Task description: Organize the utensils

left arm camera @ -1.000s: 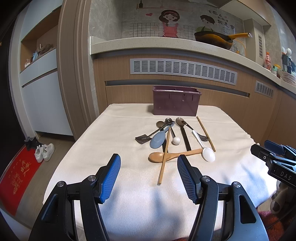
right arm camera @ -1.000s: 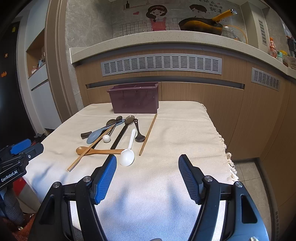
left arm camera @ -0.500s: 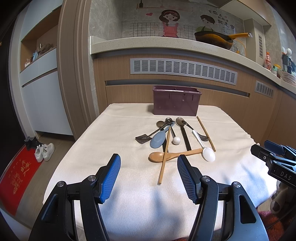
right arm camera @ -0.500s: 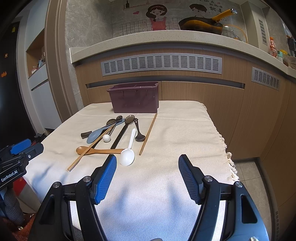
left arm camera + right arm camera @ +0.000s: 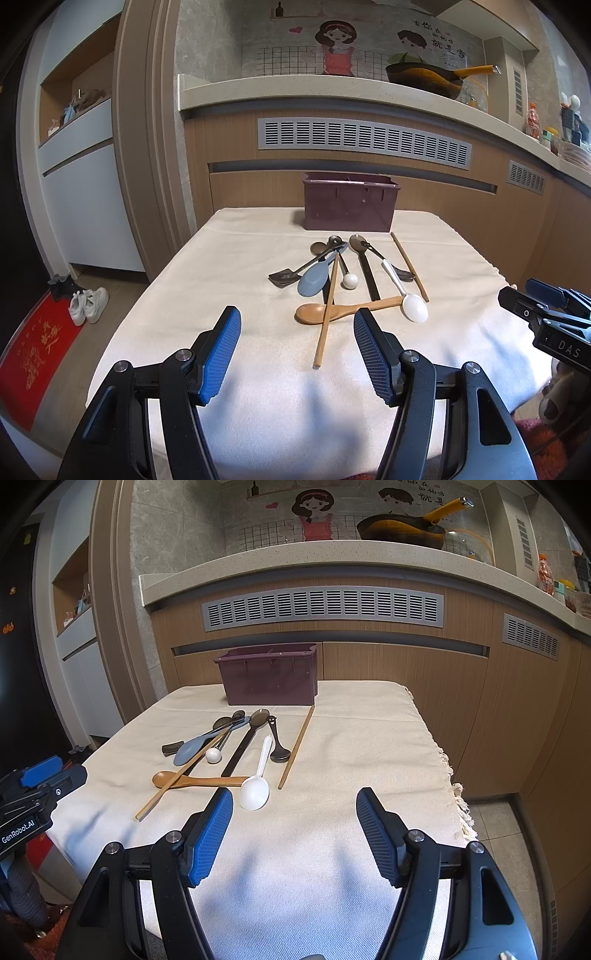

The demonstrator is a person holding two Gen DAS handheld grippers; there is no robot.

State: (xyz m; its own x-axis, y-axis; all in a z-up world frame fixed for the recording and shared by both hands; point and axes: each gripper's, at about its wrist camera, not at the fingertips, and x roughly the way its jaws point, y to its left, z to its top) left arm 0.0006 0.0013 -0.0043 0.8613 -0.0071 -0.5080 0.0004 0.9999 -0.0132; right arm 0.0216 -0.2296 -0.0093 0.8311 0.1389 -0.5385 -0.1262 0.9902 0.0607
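Note:
A pile of utensils lies mid-table: a wooden spoon [image 5: 343, 309] [image 5: 199, 780], a white plastic spoon [image 5: 406, 295] [image 5: 256, 784], a blue-grey spoon [image 5: 314, 278] [image 5: 192, 747], two wooden chopsticks [image 5: 328, 302] [image 5: 295, 747], and several dark spoons [image 5: 364, 266]. A purple utensil box [image 5: 351, 206] [image 5: 271, 675] stands behind them. My left gripper [image 5: 295, 345] is open and empty above the near cloth. My right gripper [image 5: 294, 823] is open and empty, just right of the white spoon.
The table wears a cream cloth [image 5: 221, 280] with a fringed right edge [image 5: 448, 775]. Wooden cabinets and a counter [image 5: 332, 92] with a pan stand behind. Shoes [image 5: 86, 304] and a red mat [image 5: 33, 362] lie on the floor at left.

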